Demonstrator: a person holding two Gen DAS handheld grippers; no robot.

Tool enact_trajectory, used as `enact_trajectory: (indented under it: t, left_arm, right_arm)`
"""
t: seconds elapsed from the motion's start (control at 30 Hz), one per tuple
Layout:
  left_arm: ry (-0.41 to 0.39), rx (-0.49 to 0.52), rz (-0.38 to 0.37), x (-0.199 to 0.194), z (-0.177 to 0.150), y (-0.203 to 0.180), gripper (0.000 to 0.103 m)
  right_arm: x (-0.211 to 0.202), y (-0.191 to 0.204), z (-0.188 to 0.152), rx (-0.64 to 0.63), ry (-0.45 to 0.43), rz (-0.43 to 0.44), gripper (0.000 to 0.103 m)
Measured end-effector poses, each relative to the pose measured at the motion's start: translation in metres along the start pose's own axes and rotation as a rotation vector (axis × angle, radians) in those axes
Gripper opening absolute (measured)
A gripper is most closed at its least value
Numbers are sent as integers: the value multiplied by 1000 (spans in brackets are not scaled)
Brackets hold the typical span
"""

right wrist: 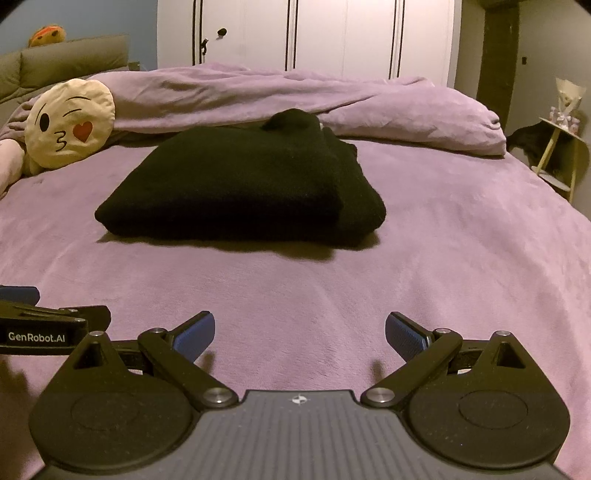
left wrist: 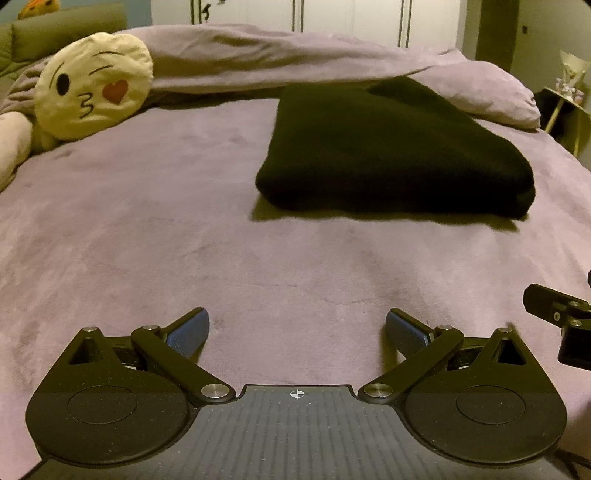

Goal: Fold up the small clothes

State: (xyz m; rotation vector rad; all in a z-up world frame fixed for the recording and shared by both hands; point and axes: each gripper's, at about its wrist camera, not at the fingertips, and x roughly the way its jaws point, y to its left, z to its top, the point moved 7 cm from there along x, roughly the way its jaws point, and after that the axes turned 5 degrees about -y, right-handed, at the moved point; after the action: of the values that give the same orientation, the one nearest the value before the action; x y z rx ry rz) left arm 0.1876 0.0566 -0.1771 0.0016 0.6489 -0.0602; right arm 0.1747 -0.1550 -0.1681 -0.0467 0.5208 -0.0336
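A black garment (left wrist: 395,151) lies folded into a thick rectangle on the purple bedspread (left wrist: 184,240); it also shows in the right wrist view (right wrist: 240,188), ahead and slightly left. My left gripper (left wrist: 297,332) is open and empty, low over the bedspread, well short of the garment. My right gripper (right wrist: 300,332) is open and empty too, a similar distance in front of the garment. The right gripper's edge shows at the right of the left wrist view (left wrist: 565,325); the left gripper shows at the left of the right wrist view (right wrist: 48,325).
A yellow kissing-face cushion (left wrist: 92,85) lies at the back left, also seen in the right wrist view (right wrist: 70,125). A bunched purple duvet (right wrist: 295,99) runs along the back. A small side stand (right wrist: 561,147) is right of the bed. White wardrobe doors (right wrist: 295,33) are behind.
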Motion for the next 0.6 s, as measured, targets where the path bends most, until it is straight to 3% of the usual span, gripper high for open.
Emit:
enact_trajectory:
  t: [0.6]
  left_arm:
    - [-11, 22, -26, -4, 5, -9, 103]
  right_arm:
    - [-5, -2, 4, 3, -16, -7, 99]
